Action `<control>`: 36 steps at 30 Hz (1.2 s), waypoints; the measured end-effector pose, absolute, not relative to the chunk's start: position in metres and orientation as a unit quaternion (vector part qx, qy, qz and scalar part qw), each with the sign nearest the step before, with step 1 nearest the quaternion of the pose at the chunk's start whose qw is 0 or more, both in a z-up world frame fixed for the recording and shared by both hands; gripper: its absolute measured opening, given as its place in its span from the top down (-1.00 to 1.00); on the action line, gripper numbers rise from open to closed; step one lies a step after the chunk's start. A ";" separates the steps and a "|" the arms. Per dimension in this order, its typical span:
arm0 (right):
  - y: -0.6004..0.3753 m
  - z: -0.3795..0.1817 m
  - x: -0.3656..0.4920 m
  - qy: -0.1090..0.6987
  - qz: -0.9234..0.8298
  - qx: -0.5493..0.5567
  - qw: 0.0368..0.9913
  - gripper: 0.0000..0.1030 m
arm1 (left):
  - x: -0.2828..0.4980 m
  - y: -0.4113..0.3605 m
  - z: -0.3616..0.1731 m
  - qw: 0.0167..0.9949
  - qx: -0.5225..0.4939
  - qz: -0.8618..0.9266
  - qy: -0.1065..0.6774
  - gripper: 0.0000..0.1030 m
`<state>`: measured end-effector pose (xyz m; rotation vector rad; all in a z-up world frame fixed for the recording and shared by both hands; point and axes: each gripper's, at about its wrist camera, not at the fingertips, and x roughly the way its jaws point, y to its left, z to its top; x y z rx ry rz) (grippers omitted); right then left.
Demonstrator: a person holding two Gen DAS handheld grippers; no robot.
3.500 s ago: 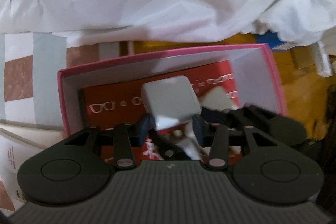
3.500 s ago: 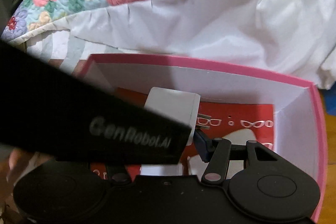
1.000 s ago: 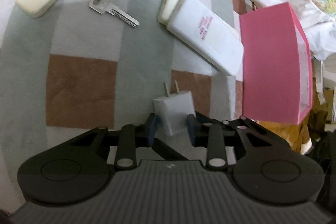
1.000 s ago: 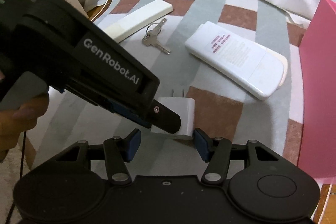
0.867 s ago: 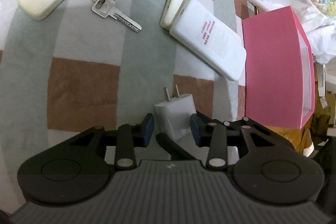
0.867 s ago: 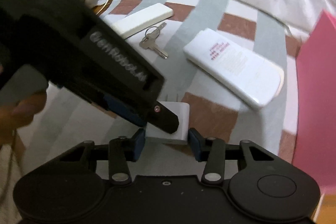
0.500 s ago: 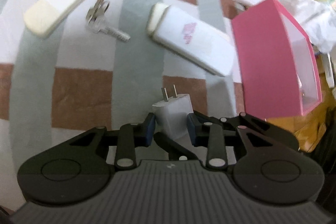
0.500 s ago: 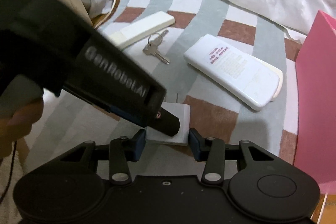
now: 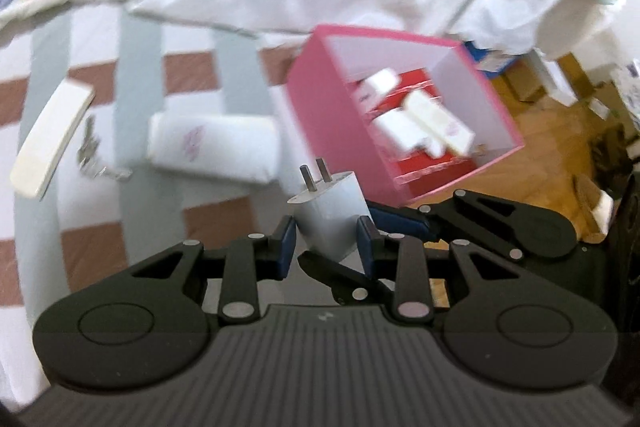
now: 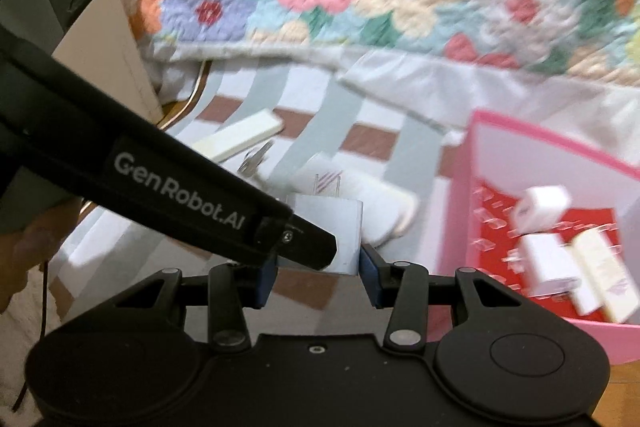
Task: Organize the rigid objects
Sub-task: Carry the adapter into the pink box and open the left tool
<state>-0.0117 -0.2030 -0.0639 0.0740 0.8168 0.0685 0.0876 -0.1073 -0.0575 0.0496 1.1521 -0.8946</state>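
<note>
Left gripper [image 9: 327,238]: clamped on white wall charger [image 9: 330,217], prongs forward.
Right gripper [image 10: 318,269]: pads against same charger.
Pink box [image 9: 320,115]: ahead, right.

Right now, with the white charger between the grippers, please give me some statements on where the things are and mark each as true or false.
1. Both the left gripper and the right gripper close on the white charger. True.
2. The charger's prongs point down into the cloth. False: they point up and away from the grippers.
3. The pink box is empty. False: several white items lie inside it.
4. The keys lie on the striped cloth beside the long cream bar. True.
5. The flat white case is inside the box. False: it lies on the cloth outside it.
</note>
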 end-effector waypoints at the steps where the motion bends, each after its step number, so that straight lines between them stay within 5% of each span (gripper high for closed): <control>1: -0.208 -0.059 -0.012 0.395 0.026 0.039 0.918 0.04 | 0.087 -0.114 -0.052 0.741 0.023 -0.416 0.526 0.39; 11: -0.273 -0.024 -0.015 0.441 -0.025 0.079 0.894 0.04 | 0.097 -0.201 -0.022 0.674 0.036 -0.446 0.587 0.39; 24: -0.384 -0.080 0.023 0.564 -0.075 0.250 0.783 0.04 | 0.126 -0.298 -0.098 0.601 -0.025 -0.370 0.708 0.37; 36: -0.396 -0.129 0.050 0.623 -0.077 0.224 0.746 0.05 | 0.134 -0.311 -0.142 0.584 -0.048 -0.325 0.742 0.38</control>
